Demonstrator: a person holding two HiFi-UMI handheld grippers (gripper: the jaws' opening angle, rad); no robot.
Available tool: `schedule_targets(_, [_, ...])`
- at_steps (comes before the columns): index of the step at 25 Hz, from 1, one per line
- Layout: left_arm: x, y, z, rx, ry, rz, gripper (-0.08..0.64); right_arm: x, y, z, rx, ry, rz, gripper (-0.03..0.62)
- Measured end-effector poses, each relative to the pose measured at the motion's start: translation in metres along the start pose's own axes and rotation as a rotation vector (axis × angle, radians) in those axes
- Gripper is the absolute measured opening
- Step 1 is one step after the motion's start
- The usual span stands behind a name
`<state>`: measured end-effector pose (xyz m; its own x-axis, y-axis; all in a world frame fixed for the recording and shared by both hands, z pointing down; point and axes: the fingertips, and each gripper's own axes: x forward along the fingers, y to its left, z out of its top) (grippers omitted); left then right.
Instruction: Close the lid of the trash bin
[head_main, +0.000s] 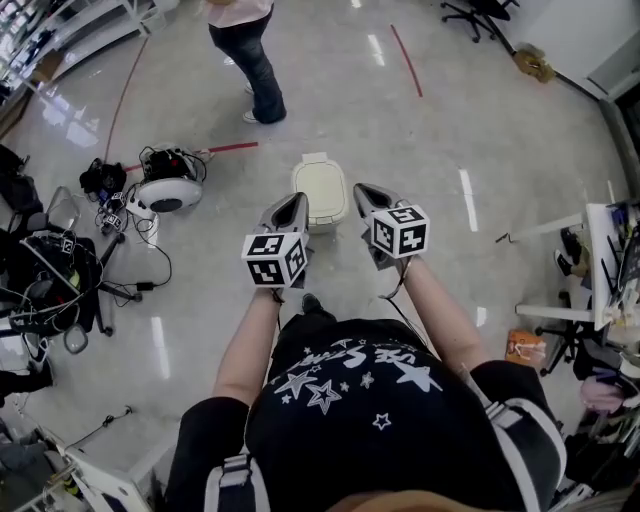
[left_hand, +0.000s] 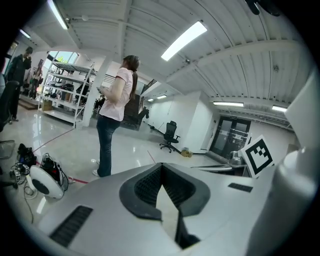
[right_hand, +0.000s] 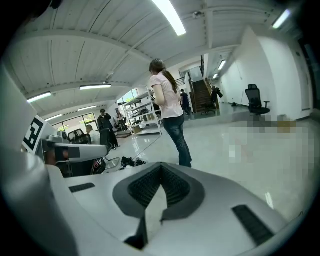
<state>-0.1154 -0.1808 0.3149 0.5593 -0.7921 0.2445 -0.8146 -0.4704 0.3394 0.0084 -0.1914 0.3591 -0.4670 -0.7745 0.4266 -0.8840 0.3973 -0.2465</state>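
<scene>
Forearms (head_main: 250, 340) reach up from the frame's bottom. The left gripper (head_main: 297, 200) and right gripper (head_main: 362, 190), fingers pressed together and empty, flank the trash bin (head_main: 323, 227) on the floor (head_main: 450, 130) at centre. Its lid (head_main: 320, 190) looks down; a downward press would confirm that.

Glossy grey floor (head_main: 430, 150) with red tape lines (head_main: 405, 60) (glare from ceiling strip lights (left_hand: 185, 39)). White walls (left_hand: 192, 125). Metal shelving (left_hand: 65, 97) along one side; office chair (left_hand: 170, 136) near dark double door (left_hand: 229, 137).
</scene>
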Motion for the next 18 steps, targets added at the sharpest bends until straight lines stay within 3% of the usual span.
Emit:
schedule_targets(5, [-0.022,-0.040,-0.007,0.010,-0.025,0.020,0.011,-0.036,0.004,-0.015,-0.014,0.000,0.052,-0.005])
schedule_targets(18, [-0.092,-0.165,-0.068,-0.010,-0.081,0.096,0.011,-0.169,-0.006,-0.064,-0.058,-0.012,0.145,-0.005])
